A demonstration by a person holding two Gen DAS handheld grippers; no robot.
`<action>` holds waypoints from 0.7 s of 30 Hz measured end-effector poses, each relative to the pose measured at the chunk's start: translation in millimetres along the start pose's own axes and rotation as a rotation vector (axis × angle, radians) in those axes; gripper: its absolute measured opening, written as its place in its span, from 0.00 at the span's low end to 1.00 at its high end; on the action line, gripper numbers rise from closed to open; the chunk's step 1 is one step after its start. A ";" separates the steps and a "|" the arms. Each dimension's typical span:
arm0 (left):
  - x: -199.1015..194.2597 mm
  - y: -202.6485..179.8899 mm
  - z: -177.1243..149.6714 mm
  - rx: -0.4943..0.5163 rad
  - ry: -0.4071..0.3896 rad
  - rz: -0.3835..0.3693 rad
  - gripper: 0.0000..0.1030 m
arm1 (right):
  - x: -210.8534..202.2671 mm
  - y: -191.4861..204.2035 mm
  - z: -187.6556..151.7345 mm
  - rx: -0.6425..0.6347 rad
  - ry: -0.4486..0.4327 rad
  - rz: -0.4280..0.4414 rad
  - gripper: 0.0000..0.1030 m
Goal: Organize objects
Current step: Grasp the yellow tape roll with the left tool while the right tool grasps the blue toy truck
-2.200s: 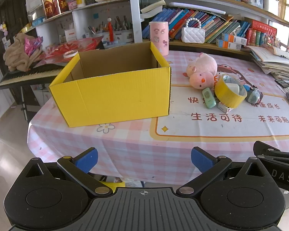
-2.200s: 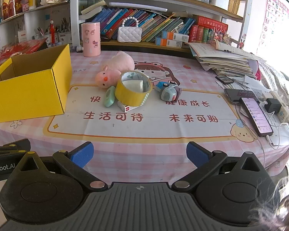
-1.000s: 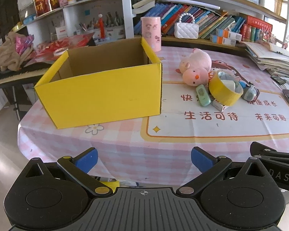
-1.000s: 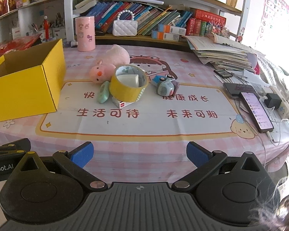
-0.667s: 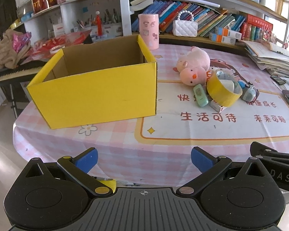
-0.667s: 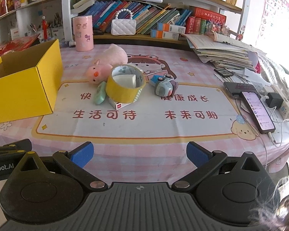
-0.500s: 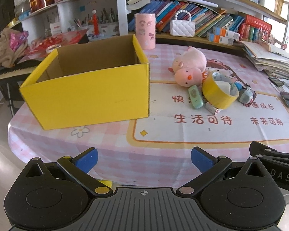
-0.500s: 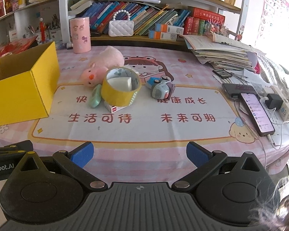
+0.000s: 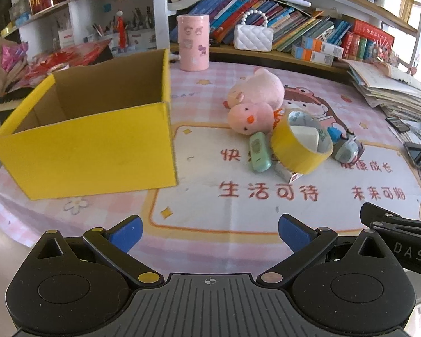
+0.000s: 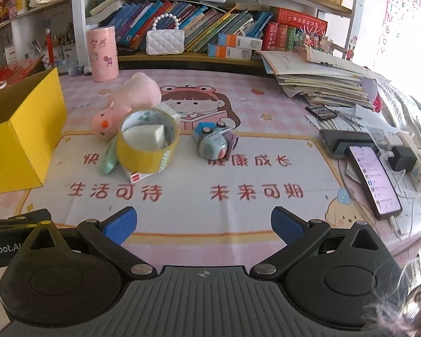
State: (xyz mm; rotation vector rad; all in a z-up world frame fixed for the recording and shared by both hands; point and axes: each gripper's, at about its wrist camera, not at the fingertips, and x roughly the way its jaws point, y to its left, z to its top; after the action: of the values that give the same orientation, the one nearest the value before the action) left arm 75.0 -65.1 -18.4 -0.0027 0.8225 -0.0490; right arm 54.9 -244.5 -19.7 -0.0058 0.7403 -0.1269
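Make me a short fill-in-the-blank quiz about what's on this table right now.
1. The open cardboard box is coloured ____.
2. The tape roll leans against the pink plush ____.
3. Both the left gripper and the right gripper are ____, holding nothing.
4. The white quilted handbag sits on the ____.

Missing words: yellow; pig; open; shelf

The tablecloth [image 9: 238, 210] ahead of the grippers reads "生活可待" and "未来可期"; the neighbouring gripper's arm [image 9: 407, 250] reads "DAS".
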 end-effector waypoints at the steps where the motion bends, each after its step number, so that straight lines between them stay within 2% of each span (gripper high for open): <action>1: 2.5 -3.2 2.2 -0.002 -0.001 -0.003 1.00 | 3.1 -2.7 2.5 -0.002 0.000 0.004 0.99; 10: 24.3 -30.1 20.1 -0.044 0.004 0.002 1.00 | 36.3 -32.9 25.8 -0.018 -0.007 0.057 0.98; 21: 37.7 -52.4 38.6 -0.053 -0.007 0.031 1.00 | 85.8 -52.4 55.3 -0.059 -0.043 0.120 0.88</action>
State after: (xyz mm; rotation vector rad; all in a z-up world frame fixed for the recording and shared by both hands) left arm 126.7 -119.8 -18.7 -0.0404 0.8167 0.0021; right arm 148.8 -308.7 -33.9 -0.0202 0.6994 0.0093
